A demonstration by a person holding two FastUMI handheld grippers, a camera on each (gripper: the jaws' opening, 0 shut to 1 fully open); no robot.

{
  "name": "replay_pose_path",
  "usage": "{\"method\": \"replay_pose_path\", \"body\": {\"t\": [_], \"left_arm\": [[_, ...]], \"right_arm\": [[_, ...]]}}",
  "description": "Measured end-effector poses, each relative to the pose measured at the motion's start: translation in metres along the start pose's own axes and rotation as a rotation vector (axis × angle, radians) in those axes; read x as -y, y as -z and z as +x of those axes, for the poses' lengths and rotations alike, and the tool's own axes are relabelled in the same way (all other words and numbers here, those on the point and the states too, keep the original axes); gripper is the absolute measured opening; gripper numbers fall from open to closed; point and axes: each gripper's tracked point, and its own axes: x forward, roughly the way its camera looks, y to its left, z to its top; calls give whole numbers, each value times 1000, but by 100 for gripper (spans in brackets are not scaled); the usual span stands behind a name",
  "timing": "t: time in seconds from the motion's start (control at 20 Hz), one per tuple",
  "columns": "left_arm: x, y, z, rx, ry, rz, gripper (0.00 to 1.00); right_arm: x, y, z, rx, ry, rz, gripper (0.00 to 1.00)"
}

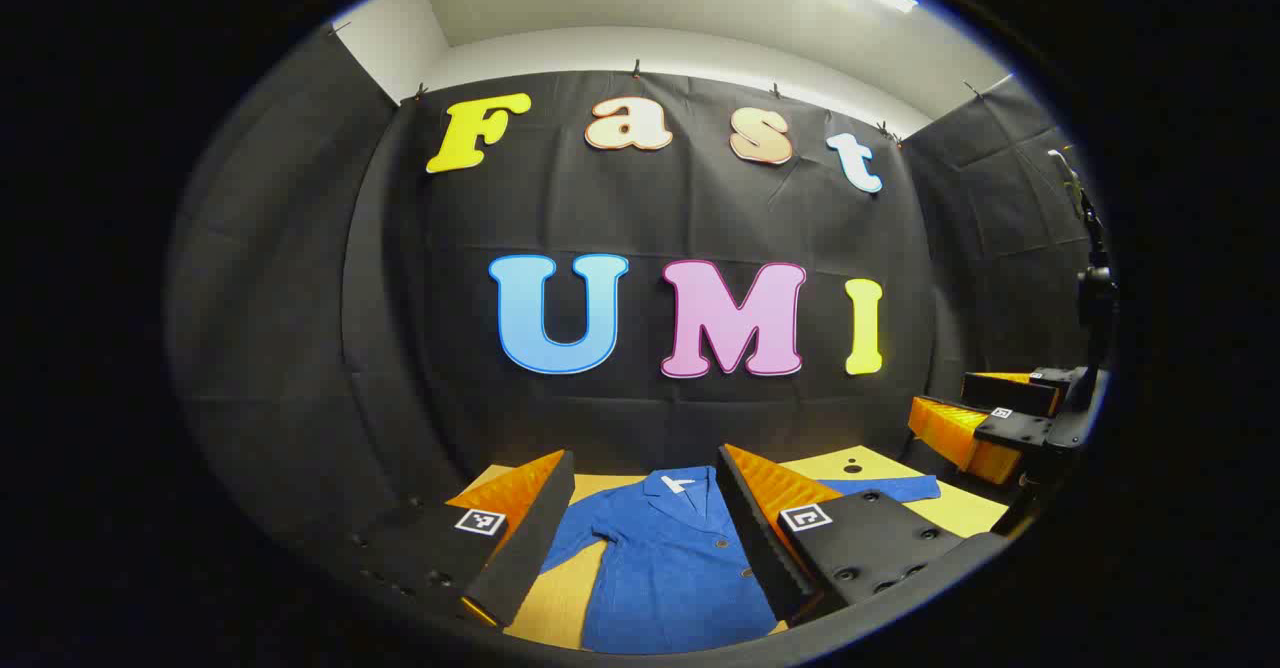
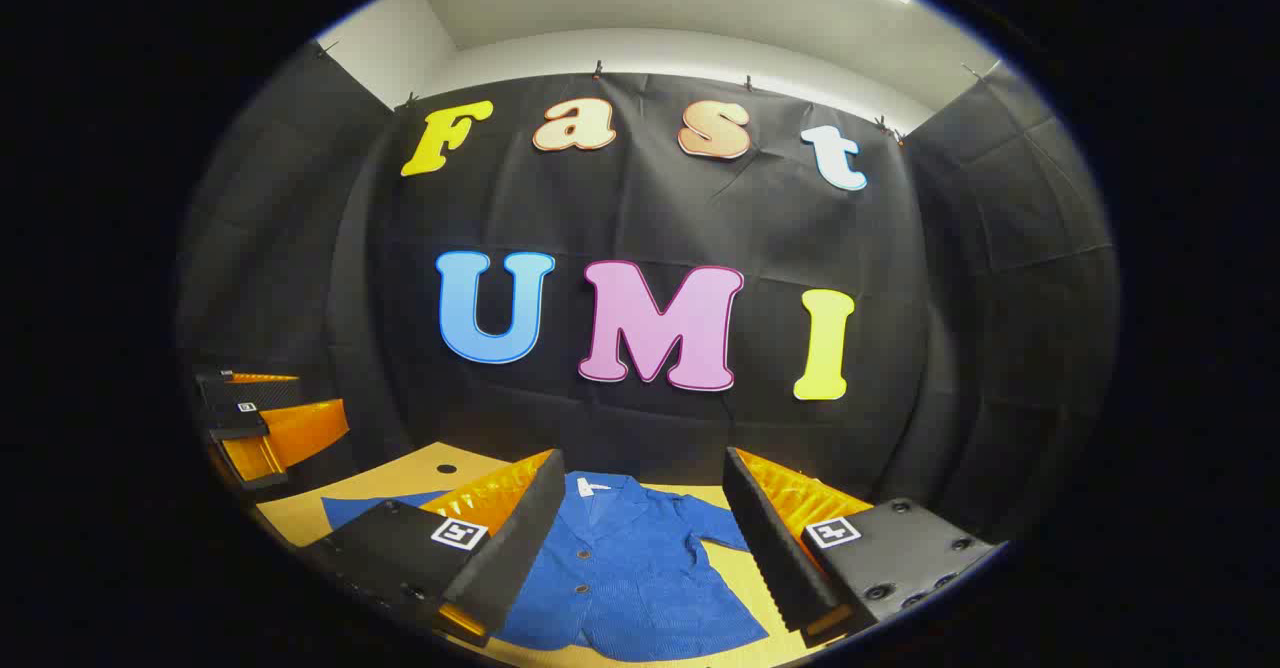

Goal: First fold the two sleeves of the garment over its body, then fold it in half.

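A blue button-front jacket point(image 1: 670, 558) lies flat on the tan table point(image 1: 965, 510), collar toward the back wall. One sleeve point(image 1: 890, 489) stretches out to the right. My left gripper point(image 1: 645, 466) hovers open over the jacket's body, nothing between its fingers. My right gripper point(image 1: 945, 400) hangs open above the table's right side. In the right gripper view the jacket point(image 2: 630, 578) lies between the fingers of my open right gripper point(image 2: 640, 460). A sleeve point(image 2: 365, 508) reaches left there and the other sleeve point(image 2: 715, 526) bends right. My left gripper point(image 2: 320, 396) floats at the far left.
Black cloth walls close the booth behind and on both sides of the table point(image 2: 300, 523). A dark stand point(image 1: 1095, 293) rises at the right edge of the left gripper view. A small dark hole point(image 1: 852, 467) marks the tabletop near the back.
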Motion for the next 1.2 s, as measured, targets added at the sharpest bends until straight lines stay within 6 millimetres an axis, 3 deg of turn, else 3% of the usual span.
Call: {"method": "replay_pose_path", "body": {"t": [0.1,0.45,0.5,0.75,1.2], "left_arm": [[2,3,-1,-6,3,-5,82],[11,13,0,-37,20,-27,82],[11,12,0,-34,22,-27,82],[17,6,0,-16,47,-15,82],[-4,0,-11,0,43,-25,82]], "right_arm": [[2,3,-1,-10,2,-7,99],[12,11,-8,-40,17,-12,96],[12,12,-9,-43,19,-4,99],[15,12,-5,-44,32,13,96],[14,10,-9,-45,71,11,96]]}}
